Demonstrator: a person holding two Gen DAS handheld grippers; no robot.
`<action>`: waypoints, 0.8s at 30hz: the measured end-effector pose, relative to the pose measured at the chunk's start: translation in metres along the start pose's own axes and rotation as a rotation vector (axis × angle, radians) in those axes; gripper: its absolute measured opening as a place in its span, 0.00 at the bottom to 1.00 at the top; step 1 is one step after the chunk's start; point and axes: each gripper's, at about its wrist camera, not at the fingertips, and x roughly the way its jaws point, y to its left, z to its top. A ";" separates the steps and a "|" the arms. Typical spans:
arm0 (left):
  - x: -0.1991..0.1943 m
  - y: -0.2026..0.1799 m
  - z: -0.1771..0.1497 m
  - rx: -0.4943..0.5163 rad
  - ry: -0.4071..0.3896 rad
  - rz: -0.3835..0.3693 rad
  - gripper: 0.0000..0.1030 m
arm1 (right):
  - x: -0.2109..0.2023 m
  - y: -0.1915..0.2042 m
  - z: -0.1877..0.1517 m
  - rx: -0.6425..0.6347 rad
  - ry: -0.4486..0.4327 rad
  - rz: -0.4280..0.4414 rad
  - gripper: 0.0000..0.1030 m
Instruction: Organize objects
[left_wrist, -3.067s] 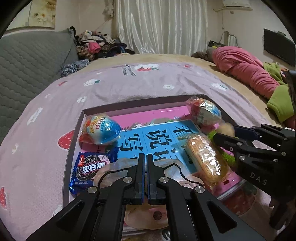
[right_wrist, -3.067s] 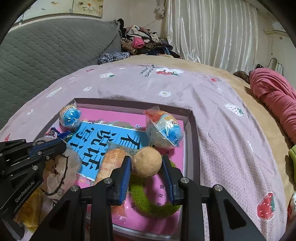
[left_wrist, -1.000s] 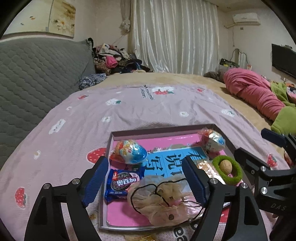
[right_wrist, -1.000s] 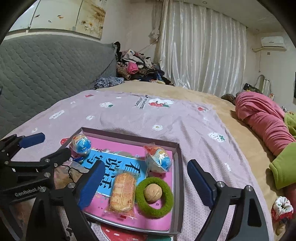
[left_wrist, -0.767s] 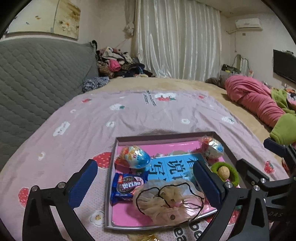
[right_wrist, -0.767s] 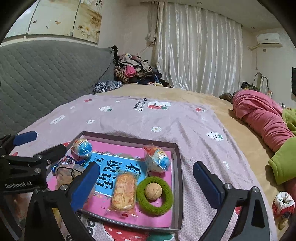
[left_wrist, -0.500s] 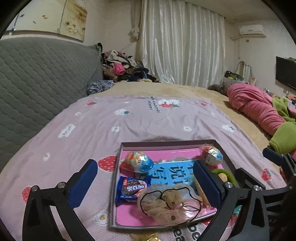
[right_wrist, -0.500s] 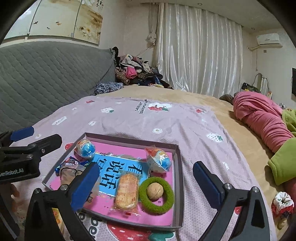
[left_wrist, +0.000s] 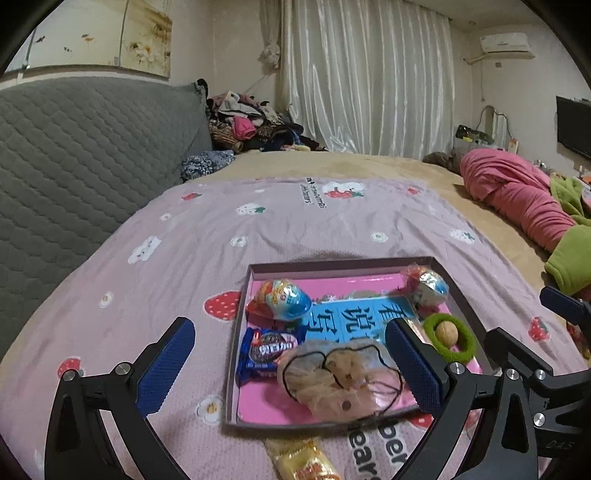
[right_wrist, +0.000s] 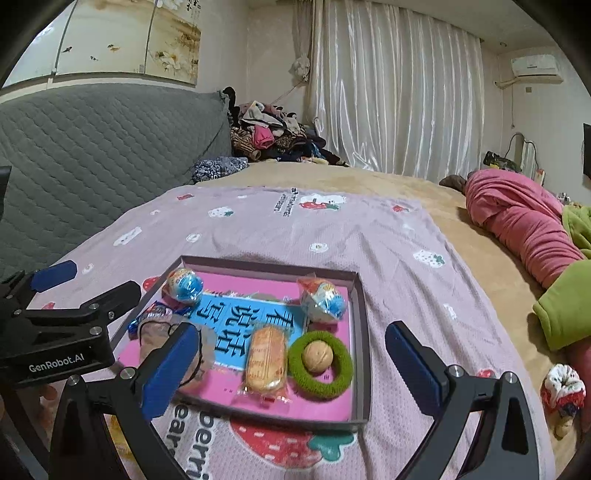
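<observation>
A shallow box (left_wrist: 246, 295) (right_wrist: 360, 332) with a pink floor lies on the purple strawberry sheet. It holds two foil toy eggs (left_wrist: 280, 300) (right_wrist: 322, 300), a blue cookie pack (left_wrist: 266, 350), a beige scrunchie (left_wrist: 340, 380), a wrapped cake (right_wrist: 266, 360) and a walnut (right_wrist: 317, 356) inside a green hair ring (right_wrist: 320, 365). My left gripper (left_wrist: 288, 365) is open and empty, raised in front of the box. My right gripper (right_wrist: 291, 369) is open and empty, also back from the box.
A yellow snack pack (left_wrist: 301, 459) lies on the sheet in front of the box. A small red-and-white pouch (right_wrist: 563, 387) lies at the right. A pink blanket (right_wrist: 524, 218) and a green one (right_wrist: 565, 310) are on the bed's right. A grey headboard (left_wrist: 74, 155) is at left.
Both grippers released their items into the box, opened wide and pulled back and up. The walnut now rests inside the green ring and the scrunchie lies in the box.
</observation>
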 end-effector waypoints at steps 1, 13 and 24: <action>-0.002 -0.001 -0.001 0.003 0.001 0.002 1.00 | -0.003 0.000 -0.003 0.002 0.008 0.003 0.99; -0.048 -0.015 -0.019 0.046 -0.004 0.009 1.00 | -0.037 0.001 -0.018 0.008 0.043 0.010 0.99; -0.097 -0.001 -0.005 0.015 -0.028 0.012 1.00 | -0.077 0.006 -0.011 0.004 0.024 0.018 0.99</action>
